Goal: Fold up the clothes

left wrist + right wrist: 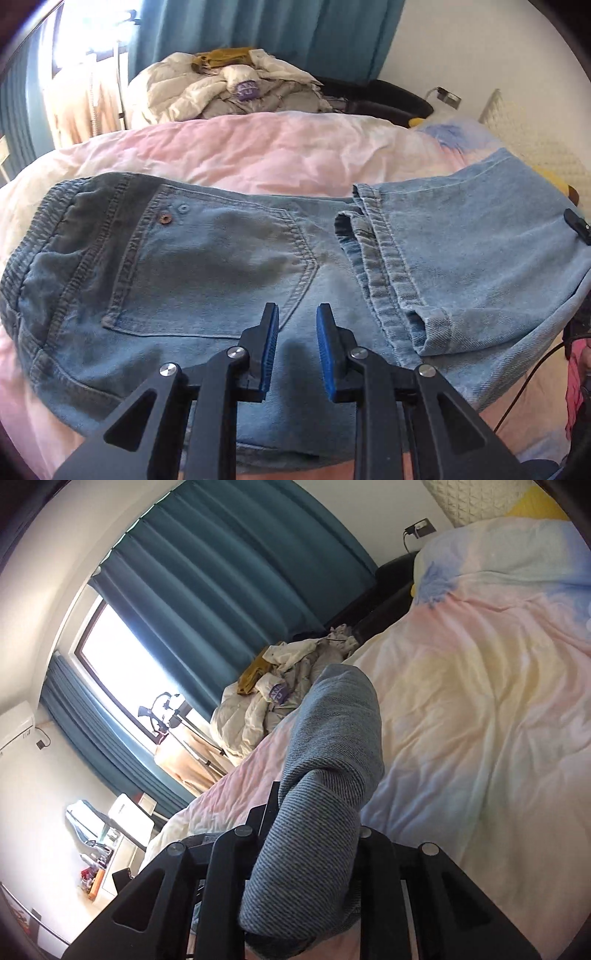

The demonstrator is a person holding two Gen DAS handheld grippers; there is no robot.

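The light blue denim jeans [229, 258] are lying folded on the bed's pink and pastel quilt [258, 147], back pocket facing up. The left tool [297, 332] is hovering above the seat area, its blue-padded fingers [271, 343] spread and empty. The right tool [314, 812] is pinching a fold of the jeans' denim.

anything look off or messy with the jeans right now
The jeans lie mostly flat on the bed, but the folded-over leg's hem sits skewed and rumpled, gaping at its far end.
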